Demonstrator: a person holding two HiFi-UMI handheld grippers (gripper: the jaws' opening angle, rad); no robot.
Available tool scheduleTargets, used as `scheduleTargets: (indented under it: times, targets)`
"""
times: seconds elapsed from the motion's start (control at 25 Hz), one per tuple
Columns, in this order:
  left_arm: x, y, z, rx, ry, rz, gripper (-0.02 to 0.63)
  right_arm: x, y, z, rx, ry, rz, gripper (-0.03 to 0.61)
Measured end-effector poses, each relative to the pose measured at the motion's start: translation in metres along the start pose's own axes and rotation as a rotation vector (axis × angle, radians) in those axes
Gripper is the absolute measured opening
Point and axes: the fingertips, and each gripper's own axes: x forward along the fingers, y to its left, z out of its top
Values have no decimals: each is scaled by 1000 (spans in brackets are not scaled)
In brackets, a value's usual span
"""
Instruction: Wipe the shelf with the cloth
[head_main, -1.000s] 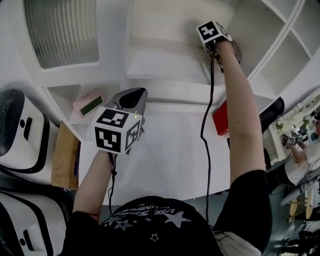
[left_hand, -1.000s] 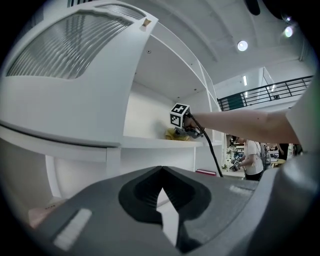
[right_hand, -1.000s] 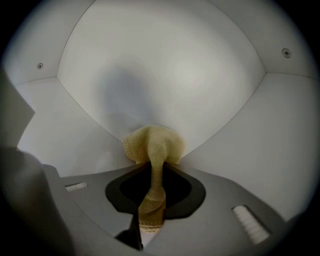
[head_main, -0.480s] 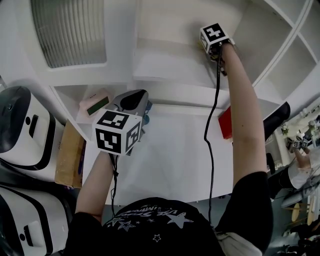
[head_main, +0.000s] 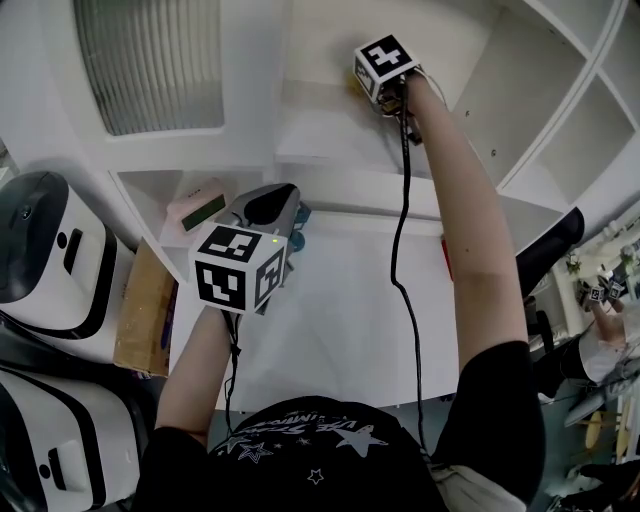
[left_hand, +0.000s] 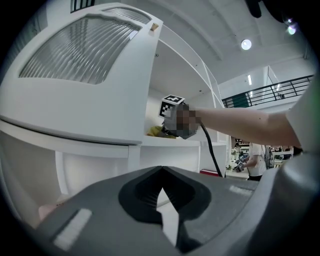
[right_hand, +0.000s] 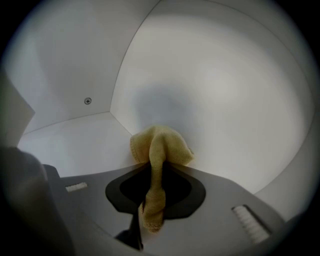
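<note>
Right gripper (right_hand: 151, 172) jaws clamped on cloth (right_hand: 161, 144). Yellow wad bunched ahead of tips, against white panel (right_hand: 215, 90) inside shelf (right_hand: 75, 140), near inner corner. Cloth looked soft, light, floppy; pinch at gathered fold seemed sound hold. Corner walls hemmed one side, open room along panel. Left gripper (left_hand: 161, 195) jaws closed on nothing, held low, well apart.

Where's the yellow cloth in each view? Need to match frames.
Head view: cloth, yellow sliver top centre, left of the marker cube.
Left gripper view: centre, on the shelf, left of the same cube.
Right gripper view: centre, pinched in the right gripper jaws.
Shared landmark: the white shelf.
</note>
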Motion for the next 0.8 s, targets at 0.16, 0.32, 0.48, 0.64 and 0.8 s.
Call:
scheduleTargets:
  times: [0.16,0.32,0.48,0.64,0.8]
  targets:
    - [-7,7,1,-8,-10,19,3,1,27,23,-14,-38,62,84]
    - [-14,14,-1,-17,-12,33,3,1,50,42,-21,-84,103,84]
    - [-20,23,-4,-25,-12,48,3,2,72,60,-43,-124,130,84]
    - [-25,29,-5,-36,-16,57,3,-1,96,78,-55,-163,198,84]
    - [-30,34,-6,-39,-19,65,3,-5,112,87,-19,-196,299,84]
